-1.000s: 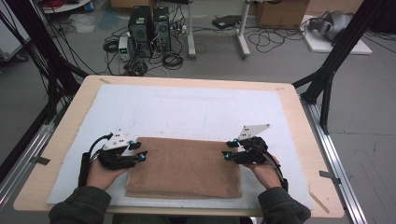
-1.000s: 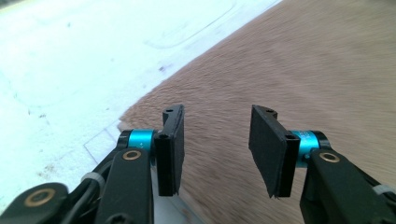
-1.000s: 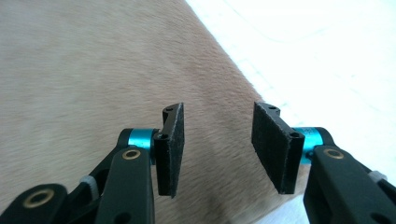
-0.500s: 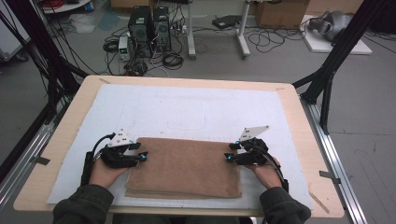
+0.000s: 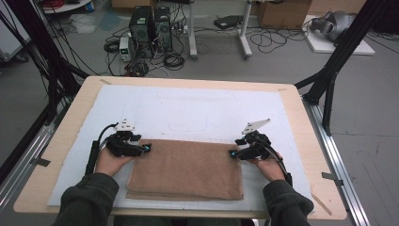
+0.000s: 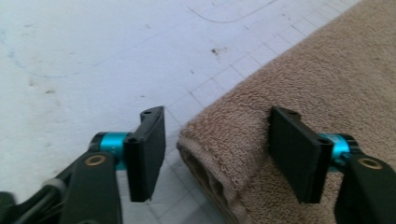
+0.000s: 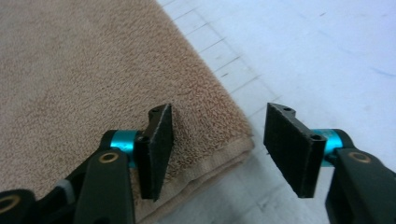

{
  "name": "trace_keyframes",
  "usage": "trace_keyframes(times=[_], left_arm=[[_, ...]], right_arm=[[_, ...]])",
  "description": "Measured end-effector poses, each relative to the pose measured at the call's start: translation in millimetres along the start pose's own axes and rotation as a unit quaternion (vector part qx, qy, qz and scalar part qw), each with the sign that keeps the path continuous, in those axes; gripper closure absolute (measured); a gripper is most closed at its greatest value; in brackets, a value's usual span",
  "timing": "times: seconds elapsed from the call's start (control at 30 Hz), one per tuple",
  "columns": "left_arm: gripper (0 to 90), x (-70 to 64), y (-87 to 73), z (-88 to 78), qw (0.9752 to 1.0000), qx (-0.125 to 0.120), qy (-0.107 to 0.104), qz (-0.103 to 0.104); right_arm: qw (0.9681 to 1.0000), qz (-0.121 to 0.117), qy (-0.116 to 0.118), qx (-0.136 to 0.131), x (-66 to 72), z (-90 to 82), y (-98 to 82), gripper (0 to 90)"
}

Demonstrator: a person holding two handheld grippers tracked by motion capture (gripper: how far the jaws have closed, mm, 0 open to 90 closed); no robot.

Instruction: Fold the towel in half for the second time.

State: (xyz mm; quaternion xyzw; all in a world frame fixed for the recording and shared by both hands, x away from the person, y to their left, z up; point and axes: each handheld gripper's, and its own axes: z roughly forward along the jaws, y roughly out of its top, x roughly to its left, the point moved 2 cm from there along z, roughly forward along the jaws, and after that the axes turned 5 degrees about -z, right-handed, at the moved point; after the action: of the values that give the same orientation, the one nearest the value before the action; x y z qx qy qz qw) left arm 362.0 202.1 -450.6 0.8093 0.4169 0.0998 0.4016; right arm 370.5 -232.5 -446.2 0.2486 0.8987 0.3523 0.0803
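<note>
On the white mat (image 5: 197, 108), folded brown towel (image 5: 186, 169); left gripper (image 6: 212, 154) and right gripper (image 7: 215, 149) just opening astride its corners, unclamped.

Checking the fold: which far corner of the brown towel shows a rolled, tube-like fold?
The corner at the left gripper: the towel curls into a rolled edge there. At the right gripper, layers lie flat.

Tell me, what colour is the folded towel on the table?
Light brown; the towel shows best in the left gripper view.

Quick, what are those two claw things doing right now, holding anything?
Left gripper: open, jaws just been opening, folded brown terry towel corner between them, unpinched.
Right gripper: open, just been opening, holding nothing.
</note>
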Motion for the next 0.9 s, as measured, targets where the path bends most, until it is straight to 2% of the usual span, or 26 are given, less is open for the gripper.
trace_keyframes(times=[0.07,0.13,0.2,0.3,0.33,0.43,0.5,0.57,0.67,0.77,0.83,0.87,0.9], left_arm=[[45.9,0.0,-1.6,0.7,1.0,0.005,-0.007,0.002],[50.9,-0.2,-2.9,0.9,0.9998,0.006,-0.019,-0.006],[56.3,-1.6,-3.9,0.6,0.9998,0.004,-0.022,0.0],[67.1,-4.9,-4.8,-1.1,0.9998,0.0,-0.019,0.011],[70.9,-6.7,-4.8,-2.0,0.9998,-0.003,-0.013,0.016],[76.1,-12.8,-2.0,-6.2,0.9994,-0.017,0.012,0.029],[76.7,-13.5,3.3,-10.6,0.9985,-0.035,0.028,0.032],[76.7,-11.3,13.3,-12.8,0.9975,-0.05,0.04,0.029],[76.6,-7.7,30.6,-14.2,0.9959,-0.068,0.053,0.029],[76.6,-1.8,54.2,-13.5,0.9941,-0.08,0.066,0.032],[75.8,4.1,73.4,-12.0,0.9915,-0.092,0.083,0.041],[73.3,6.8,79.8,-10.8,0.99,-0.095,0.094,0.046],[66.4,12.7,87.6,-7.7,0.9891,-0.093,0.108,0.038]], right_arm=[[0.9999,0.005,0.014,-0.001,1.0,1.0,-1.4,49.4],[0.9997,0.01,0.022,-0.007,1.7,2.0,-3.2,54.3],[0.9994,0.014,0.03,-0.009,2.5,1.6,-4.2,61.2],[0.9996,-0.004,0.027,-0.002,8.0,0.4,-1.7,73.4],[0.9996,-0.012,0.024,-0.002,9.0,0.3,-0.6,75.2],[0.9998,-0.014,0.015,0.0,10.7,-3.1,2.6,78.1],[0.9997,-0.011,0.007,-0.02,8.7,-10.4,6.9,78.5],[0.9992,-0.009,-0.004,-0.038,4.6,-18.3,14.9,78.5],[0.9987,-0.017,-0.024,-0.041,-6.0,-26.4,33.6,78.4],[0.998,-0.014,-0.039,-0.048,-23.7,-33.1,52.4,78.4],[0.9973,-0.013,-0.051,-0.05,-39.2,-35.3,66.0,78.2],[0.9968,-0.011,-0.058,-0.055,-43.4,-35.4,70.2,76.8],[0.9962,-0.012,-0.064,-0.058,-48.3,-34.7,73.7,69.6]])
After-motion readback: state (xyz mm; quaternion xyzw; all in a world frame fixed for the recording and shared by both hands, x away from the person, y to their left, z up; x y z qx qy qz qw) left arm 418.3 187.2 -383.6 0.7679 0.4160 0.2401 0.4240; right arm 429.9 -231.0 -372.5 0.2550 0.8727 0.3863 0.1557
